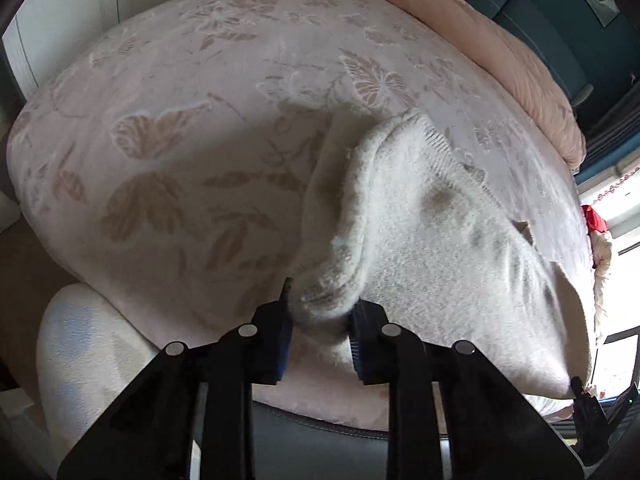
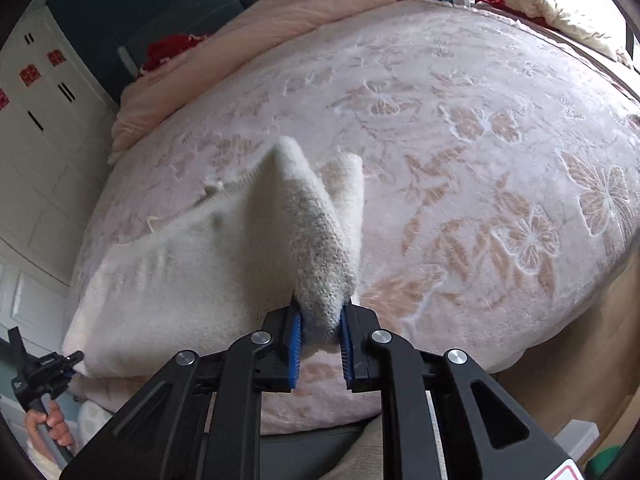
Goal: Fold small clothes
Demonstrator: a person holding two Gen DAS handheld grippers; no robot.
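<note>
A small white fuzzy knit garment (image 1: 424,248) lies on the pink floral bed cover (image 1: 168,128), lifted at its near edge. My left gripper (image 1: 320,320) is shut on one bunched corner of it. In the right wrist view the same garment (image 2: 192,272) stretches to the left, and my right gripper (image 2: 320,328) is shut on its other bunched corner, which rises as a ridge. The left gripper (image 2: 52,364) shows at the far left, held by a hand. Both corners are raised a little above the bed.
A pink duvet (image 2: 248,28) is piled at the head of the bed, with red fabric (image 2: 168,50) beside it. White wardrobe doors (image 2: 36,128) stand to one side. A cream bundle (image 2: 560,12) lies near the window. A pillow (image 1: 88,352) sits by the bed's near edge.
</note>
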